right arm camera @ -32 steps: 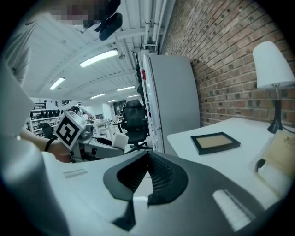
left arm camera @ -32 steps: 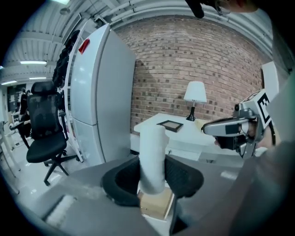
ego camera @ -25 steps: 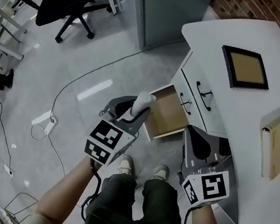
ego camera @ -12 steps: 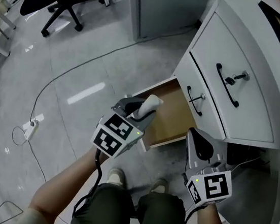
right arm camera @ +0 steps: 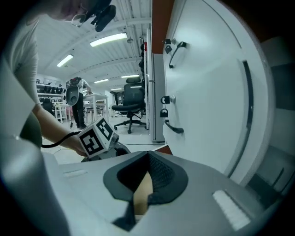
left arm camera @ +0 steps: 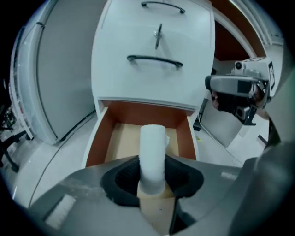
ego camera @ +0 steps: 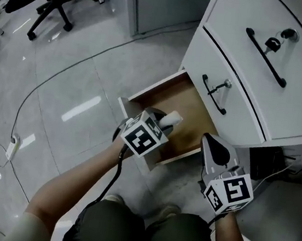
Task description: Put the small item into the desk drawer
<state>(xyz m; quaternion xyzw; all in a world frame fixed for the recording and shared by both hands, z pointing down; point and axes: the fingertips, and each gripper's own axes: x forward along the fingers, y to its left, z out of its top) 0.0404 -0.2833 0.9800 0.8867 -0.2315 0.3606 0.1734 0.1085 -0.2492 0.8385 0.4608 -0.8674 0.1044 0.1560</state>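
Left gripper [left arm camera: 152, 171]: jaws grasp the small item [left arm camera: 152, 140], poised for release; open drawer [left arm camera: 98, 138] lies just beyond them. Right gripper [right arm camera: 146, 177]: jaws clenched, empty.

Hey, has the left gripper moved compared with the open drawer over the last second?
Yes. The left gripper, shut on the white item, has come from beside the drawer's rim to above its wooden inside.

Head view looks steeply down; left gripper view faces the open drawer [left arm camera: 102, 134] closely; both share it
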